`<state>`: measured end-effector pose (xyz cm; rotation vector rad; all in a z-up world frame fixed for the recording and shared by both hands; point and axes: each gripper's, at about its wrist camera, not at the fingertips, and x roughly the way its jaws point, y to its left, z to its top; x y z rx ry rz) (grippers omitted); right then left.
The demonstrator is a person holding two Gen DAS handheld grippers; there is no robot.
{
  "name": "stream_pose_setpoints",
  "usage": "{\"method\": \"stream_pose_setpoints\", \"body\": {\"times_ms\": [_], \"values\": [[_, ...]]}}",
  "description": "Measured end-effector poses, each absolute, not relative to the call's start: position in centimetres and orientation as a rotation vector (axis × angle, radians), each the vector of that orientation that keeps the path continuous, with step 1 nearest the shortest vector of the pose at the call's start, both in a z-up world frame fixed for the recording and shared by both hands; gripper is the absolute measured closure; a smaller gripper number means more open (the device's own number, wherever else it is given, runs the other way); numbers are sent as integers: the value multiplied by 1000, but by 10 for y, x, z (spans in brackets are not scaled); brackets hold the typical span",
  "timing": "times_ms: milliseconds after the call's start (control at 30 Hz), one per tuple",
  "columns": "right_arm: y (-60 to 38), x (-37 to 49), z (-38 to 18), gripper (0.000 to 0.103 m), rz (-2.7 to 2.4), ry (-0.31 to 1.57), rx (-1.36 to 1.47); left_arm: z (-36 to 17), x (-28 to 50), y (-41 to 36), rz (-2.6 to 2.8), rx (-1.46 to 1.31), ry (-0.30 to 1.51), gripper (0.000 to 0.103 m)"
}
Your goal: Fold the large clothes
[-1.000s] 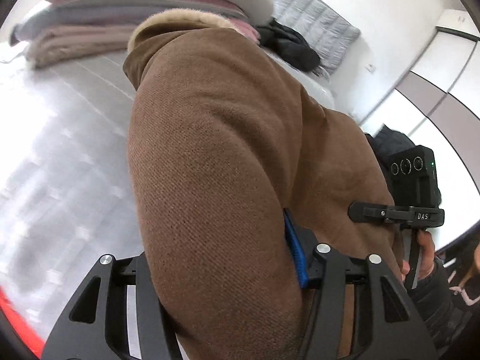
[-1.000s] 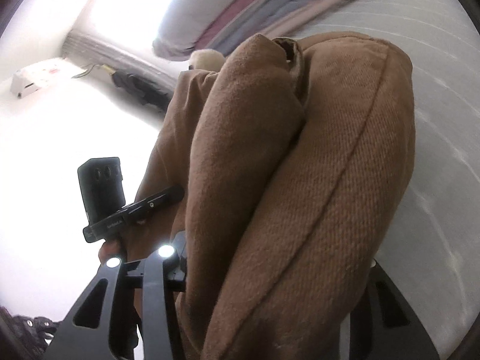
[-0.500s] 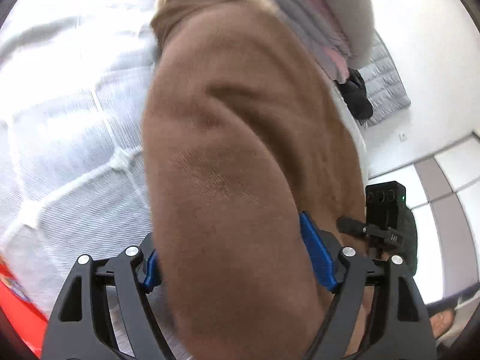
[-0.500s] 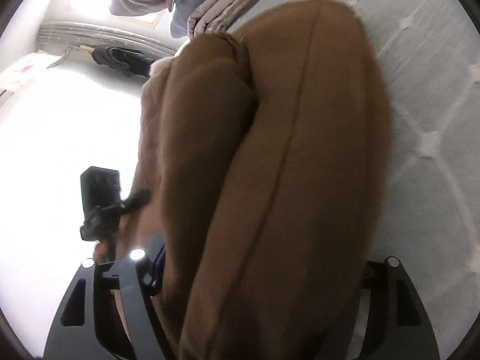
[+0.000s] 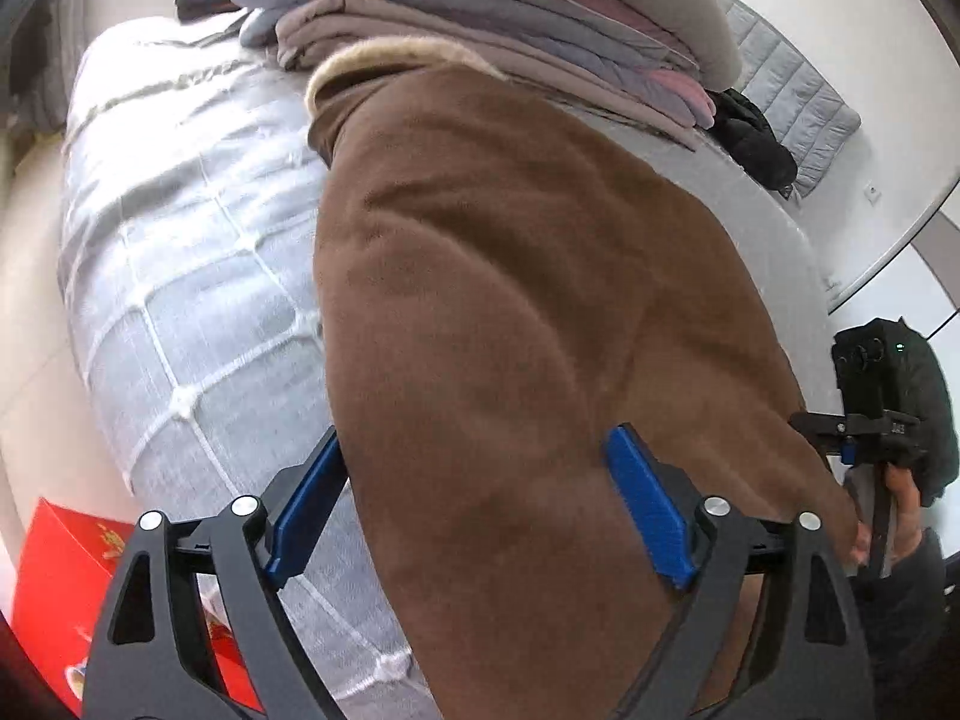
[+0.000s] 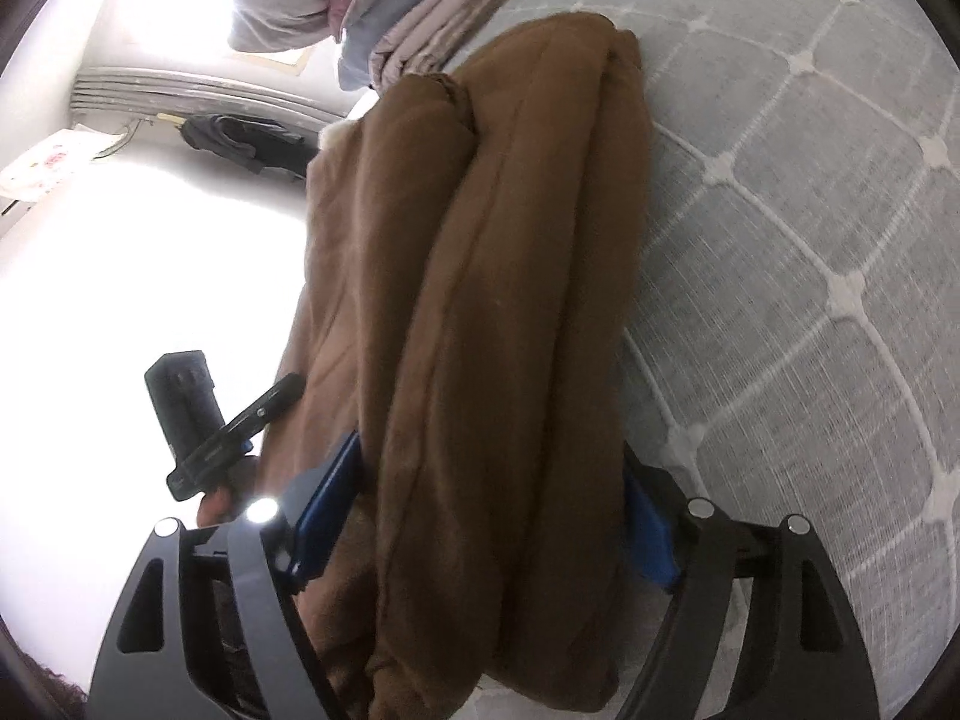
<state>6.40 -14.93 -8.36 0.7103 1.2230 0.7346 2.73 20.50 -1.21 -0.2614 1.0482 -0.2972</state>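
In the left wrist view, a folded brown coat (image 5: 540,360) with a pale fur collar lies on a quilted grey mattress (image 5: 198,276), its collar end against a far stack of folded bedding (image 5: 510,18), apparently set down there as a finished bundle. The left gripper (image 5: 480,504) straddles the coat's near end, jaws opening, blue pads (image 5: 648,510) barely touching the cloth.

In the right wrist view, the right gripper (image 6: 486,516) likewise brackets the thick folds, jaws opening, the bundle between them but seemingly released. The mattress stretches away to the right.
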Motion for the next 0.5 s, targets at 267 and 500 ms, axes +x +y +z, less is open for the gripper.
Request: {"method": "stream_pose_setpoints", "body": {"times_ms": [267, 500], "values": [[-127, 52, -106, 9, 895, 1307, 854, -66, 24, 232, -489, -616, 1177, 11], [-102, 46, -74, 9, 951, 1153, 900, 9, 27, 211, -311, -358, 959, 48]]}}
